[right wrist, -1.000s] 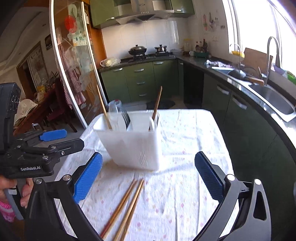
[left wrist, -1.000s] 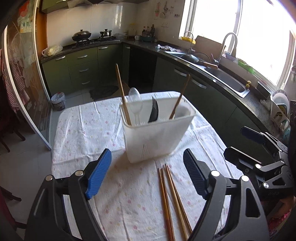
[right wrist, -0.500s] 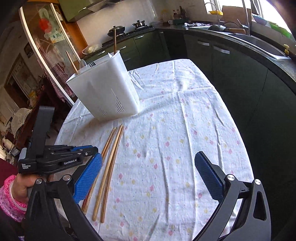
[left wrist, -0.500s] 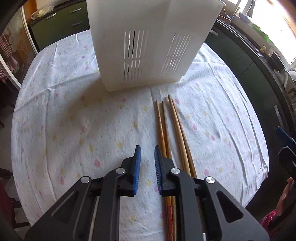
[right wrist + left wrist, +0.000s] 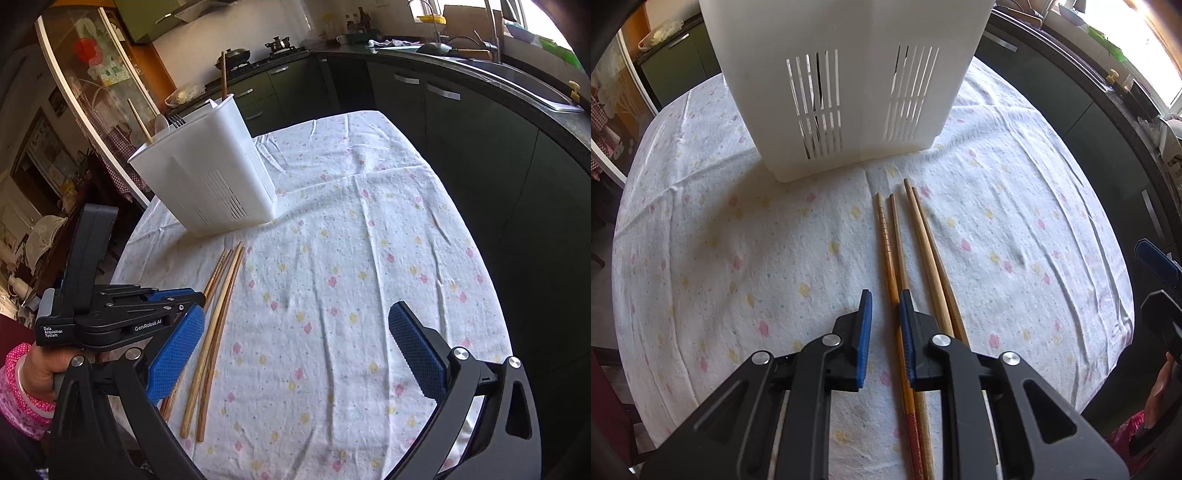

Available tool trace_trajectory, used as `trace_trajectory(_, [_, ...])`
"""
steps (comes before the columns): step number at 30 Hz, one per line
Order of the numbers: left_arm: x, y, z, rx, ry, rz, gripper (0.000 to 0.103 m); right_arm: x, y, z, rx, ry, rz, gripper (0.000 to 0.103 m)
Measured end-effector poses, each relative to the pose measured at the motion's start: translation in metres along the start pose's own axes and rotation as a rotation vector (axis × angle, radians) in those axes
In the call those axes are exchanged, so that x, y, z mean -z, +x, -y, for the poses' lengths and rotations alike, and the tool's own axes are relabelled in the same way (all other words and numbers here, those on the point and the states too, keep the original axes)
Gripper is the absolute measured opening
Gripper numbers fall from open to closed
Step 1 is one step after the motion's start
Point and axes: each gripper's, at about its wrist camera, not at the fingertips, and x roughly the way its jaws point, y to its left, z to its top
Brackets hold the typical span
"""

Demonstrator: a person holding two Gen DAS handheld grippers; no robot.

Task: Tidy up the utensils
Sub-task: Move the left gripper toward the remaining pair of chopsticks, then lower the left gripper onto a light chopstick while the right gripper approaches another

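Several wooden chopsticks (image 5: 916, 243) lie side by side on the flowered tablecloth (image 5: 738, 236), in front of a white slotted utensil holder (image 5: 846, 81). My left gripper (image 5: 885, 325) is low over the cloth, jaws narrowly apart around the leftmost darker chopstick (image 5: 891, 280), not clamped. In the right wrist view the holder (image 5: 207, 173) holds a chopstick, a spoon, a fork and another chopstick. The chopsticks on the cloth (image 5: 218, 314) lie beside the left gripper (image 5: 192, 299). My right gripper (image 5: 295, 354) is wide open and empty above the cloth.
The table is round, its edge close on the right (image 5: 1123, 332) and front. Dark green kitchen cabinets (image 5: 461, 122) and a sink counter (image 5: 524, 77) stand to the right. A glass door (image 5: 96, 96) is at the left.
My left gripper has shifted right and forward, so its narrow jaws now straddle the leftmost chopstick. The right gripper stays open, nearly still.
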Motion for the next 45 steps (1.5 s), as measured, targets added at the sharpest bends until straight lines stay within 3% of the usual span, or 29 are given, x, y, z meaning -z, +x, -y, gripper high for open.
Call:
trace_trajectory(8, [0.005,0.002,-0.014,0.017,-0.013,-0.019,0.016,-0.004,0.048,-0.037,-0.118,-0.059,-0.149,0.098])
trace_trajectory(14, [0.011,-0.004,-0.033,0.051,-0.040,-0.017,0.016,-0.014,0.078,-0.057,0.026,-0.127,-0.220,0.092])
trace_trajectory(19, [0.015,-0.007,-0.039,0.064,-0.030,-0.007,0.016,-0.014,0.085,-0.054,0.056,-0.128,-0.242,0.087])
trace_trajectory(25, [0.012,-0.004,-0.039,0.077,-0.031,0.002,0.016,-0.023,0.089,-0.057,-0.064,-0.078,-0.253,0.084])
trace_trajectory(33, [0.019,-0.011,-0.059,0.123,-0.077,-0.017,0.016,-0.024,0.101,-0.069,-0.193,-0.025,-0.312,0.064])
trace_trajectory(37, [0.025,-0.016,-0.070,0.112,-0.084,-0.015,0.017,-0.020,0.104,-0.081,-0.194,-0.050,-0.327,0.057])
trace_trajectory(42, [0.029,-0.019,-0.084,0.099,-0.108,-0.011,0.017,-0.013,0.117,-0.095,-0.191,-0.071,-0.363,0.057])
trace_trajectory(45, [0.031,-0.022,-0.092,0.094,-0.113,-0.006,0.019,-0.015,0.118,-0.101,-0.146,-0.081,-0.351,0.055])
